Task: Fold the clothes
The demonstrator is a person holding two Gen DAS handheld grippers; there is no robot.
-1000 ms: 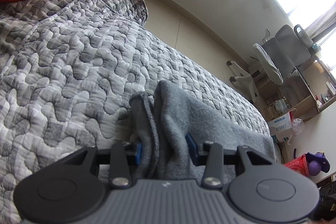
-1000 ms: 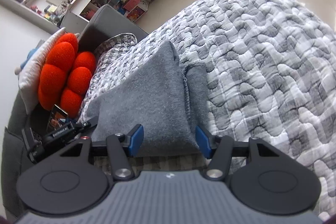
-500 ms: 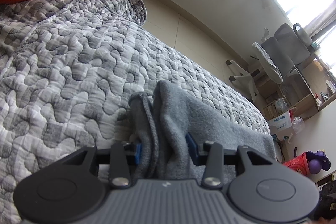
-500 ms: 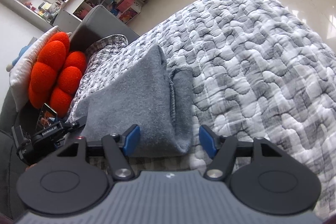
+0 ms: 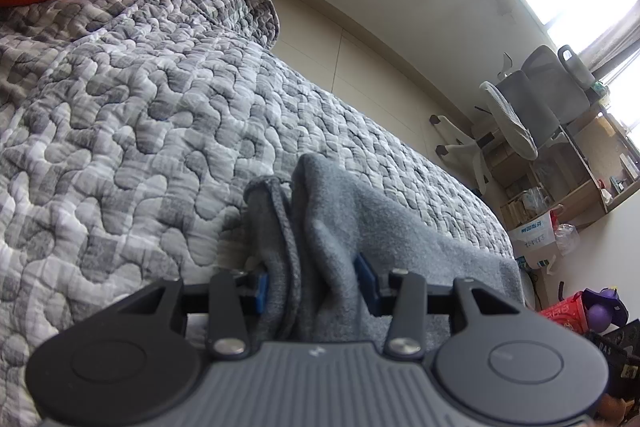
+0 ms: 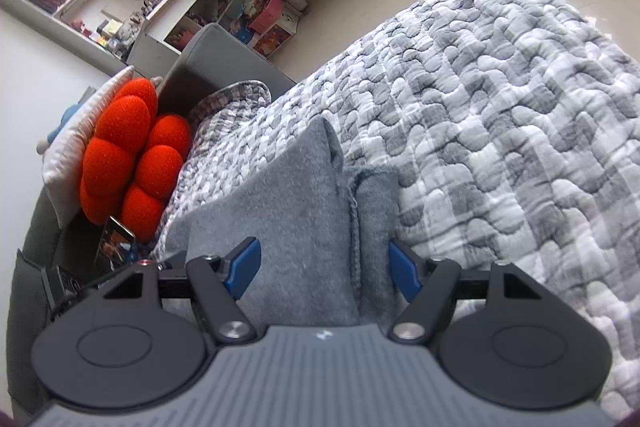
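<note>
The grey garment [image 6: 292,211] lies folded on the quilted bed [image 6: 500,115], with the red cushion [image 6: 128,163] at about ten o'clock from it. The left tool [image 5: 316,287] is clenched on a bunched edge of the garment [image 5: 340,227]. The right tool [image 6: 322,267] is opening; cloth lies between its blue pads [image 6: 244,263], but they do not press it. To finish this fold well, I think the right tool should let go fully and draw back low, so it does not drag the layers, while the left holds the edge steady.
</note>
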